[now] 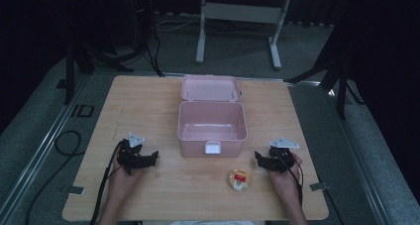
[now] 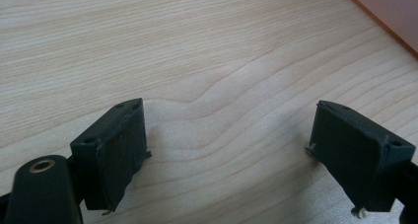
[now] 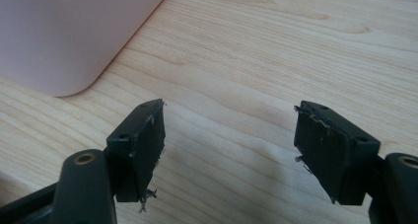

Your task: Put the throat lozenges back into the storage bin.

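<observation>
Pink box (image 1: 212,128) open, empty — both tongs, left (image 1: 140,158) and right (image 1: 267,160), spread.

A light wooden table (image 1: 148,101) with a pale grain stands on a grey floor (image 1: 29,126). A pink box (image 1: 212,128) sits on it, a little beyond the middle, with its lid (image 1: 210,87) swung open and leaning back toward the far edge. The inside of the box looks bare. A white latch (image 1: 213,147) hangs on the near wall. Near the front edge, to the right of centre and apart from the box, lies a small round packet (image 1: 239,180), yellowish with a red label. In the right gripper view a rounded corner of the pink box (image 3: 69,36) rests flat on the wood (image 3: 276,46).
</observation>
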